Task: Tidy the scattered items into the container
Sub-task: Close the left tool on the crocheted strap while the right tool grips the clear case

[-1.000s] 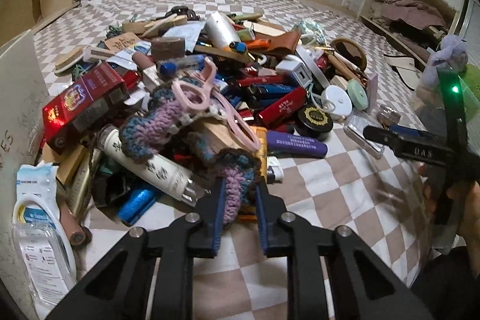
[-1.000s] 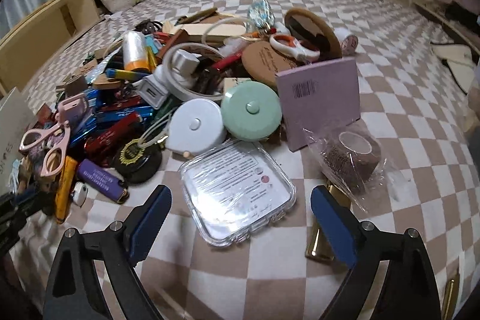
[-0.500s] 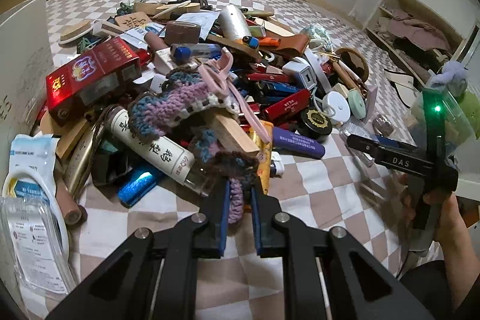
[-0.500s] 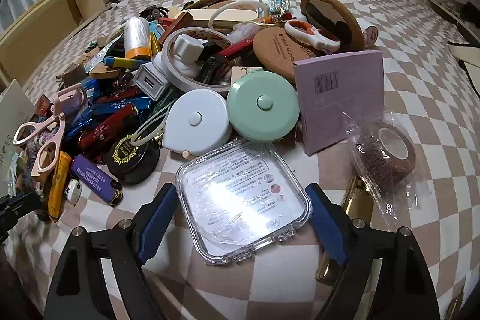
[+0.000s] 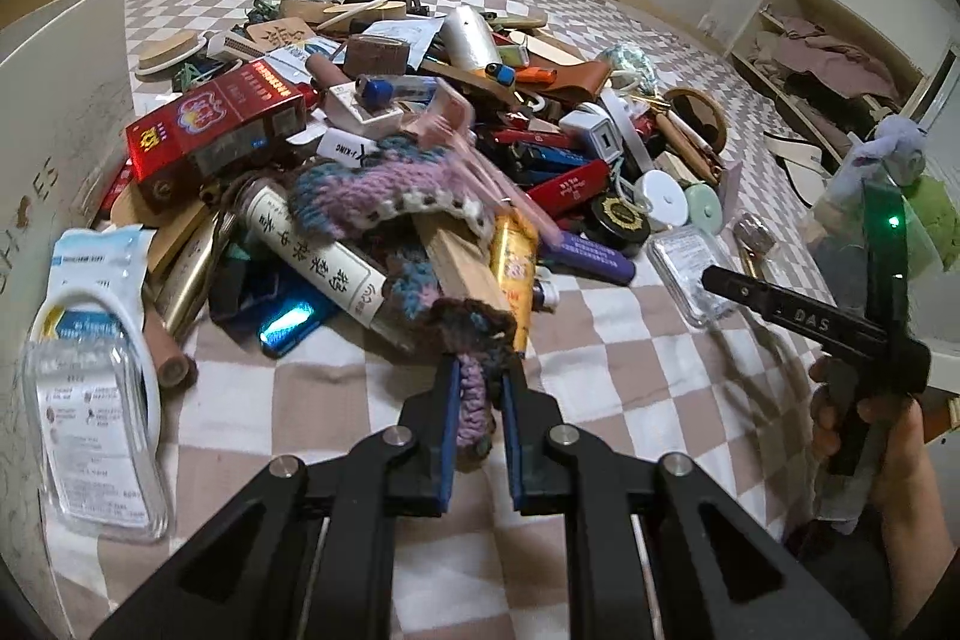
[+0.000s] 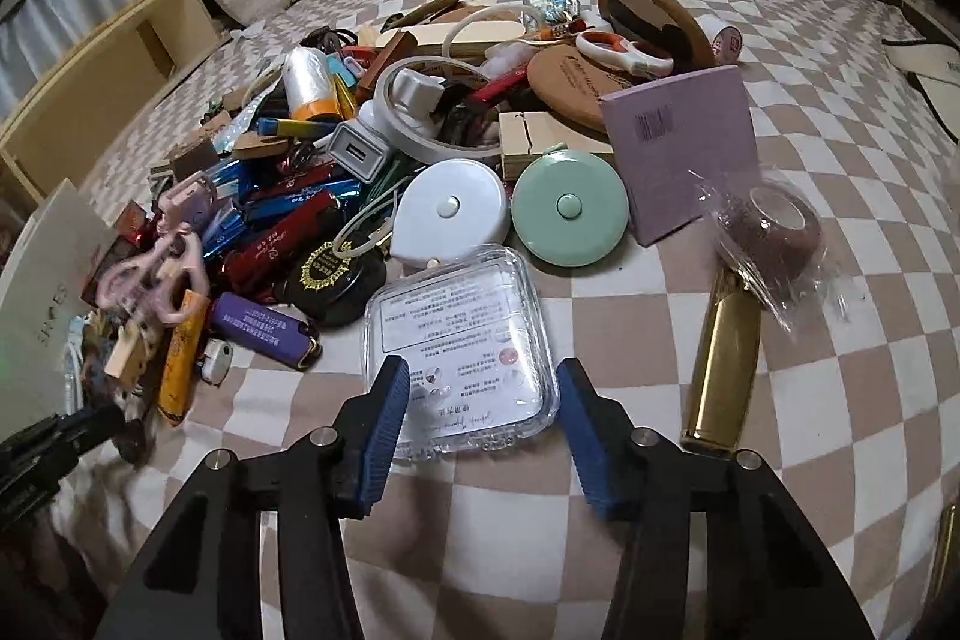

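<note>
Blue pads of our left gripper (image 5: 475, 403) clamp the knitted strap (image 5: 384, 196), trailing into the pile. Our right gripper (image 6: 483, 409) pinches the clear plastic case (image 6: 459, 340) by its side edges, at the pile's near edge; bare checkered bedspread (image 6: 840, 340) lies rightward.

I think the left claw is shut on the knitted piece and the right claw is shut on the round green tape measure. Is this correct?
Not fully. The left claw is indeed shut on the knitted piece. The right claw, however, is shut on the clear square plastic case, not the green tape measure, which lies untouched beyond it. The right wrist view shows this.
</note>
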A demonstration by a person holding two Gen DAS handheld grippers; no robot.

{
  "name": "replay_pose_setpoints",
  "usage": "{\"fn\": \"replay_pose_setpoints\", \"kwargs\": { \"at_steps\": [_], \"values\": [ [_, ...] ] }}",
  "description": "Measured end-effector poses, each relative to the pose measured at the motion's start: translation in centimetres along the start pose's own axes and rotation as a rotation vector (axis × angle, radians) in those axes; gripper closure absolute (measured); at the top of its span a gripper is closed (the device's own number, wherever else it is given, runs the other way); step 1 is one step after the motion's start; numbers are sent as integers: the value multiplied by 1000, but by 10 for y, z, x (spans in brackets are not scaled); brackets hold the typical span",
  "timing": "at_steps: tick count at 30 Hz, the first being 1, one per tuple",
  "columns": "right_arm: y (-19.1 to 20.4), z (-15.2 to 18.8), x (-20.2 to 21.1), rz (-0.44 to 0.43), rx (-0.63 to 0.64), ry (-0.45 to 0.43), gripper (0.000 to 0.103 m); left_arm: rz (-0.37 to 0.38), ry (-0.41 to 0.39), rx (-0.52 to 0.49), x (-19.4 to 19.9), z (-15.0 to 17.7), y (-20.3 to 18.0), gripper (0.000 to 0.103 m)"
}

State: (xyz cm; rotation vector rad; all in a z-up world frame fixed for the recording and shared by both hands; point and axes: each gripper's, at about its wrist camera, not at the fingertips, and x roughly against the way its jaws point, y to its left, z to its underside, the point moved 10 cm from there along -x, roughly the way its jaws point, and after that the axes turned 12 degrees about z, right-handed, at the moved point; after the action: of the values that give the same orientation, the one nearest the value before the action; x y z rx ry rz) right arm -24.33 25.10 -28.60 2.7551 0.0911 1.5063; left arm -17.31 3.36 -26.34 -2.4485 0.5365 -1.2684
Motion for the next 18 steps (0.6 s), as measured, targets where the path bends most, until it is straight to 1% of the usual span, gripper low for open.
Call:
{"fn": "replay_pose_setpoints", "kwargs": {
  "at_steps": [2, 4, 7, 11, 13, 18],
  "values": [
    [1, -2, 0, 37, 29, -22, 46, 8, -11, -5, 7, 1, -3, 90],
    [5, -3, -3, 52, 50, -27, 25, 17, -22, -3, 12, 1, -4, 90],
    [15, -3, -8, 60, 92, -26, 23, 37, -37, 0, 19, 2, -8, 90],
    [23, -1, -18, 102, 155, -18, 23, 78, -63, 2, 28, 1, -17, 90],
    [25, -5, -22, 121, 177, -34, 23, 87, -73, -11, 30, -1, -22, 90],
    [22, -8, -26, 94, 155, -20, 26, 118, -74, -5, 35, 0, -31, 90]
  ]
}}
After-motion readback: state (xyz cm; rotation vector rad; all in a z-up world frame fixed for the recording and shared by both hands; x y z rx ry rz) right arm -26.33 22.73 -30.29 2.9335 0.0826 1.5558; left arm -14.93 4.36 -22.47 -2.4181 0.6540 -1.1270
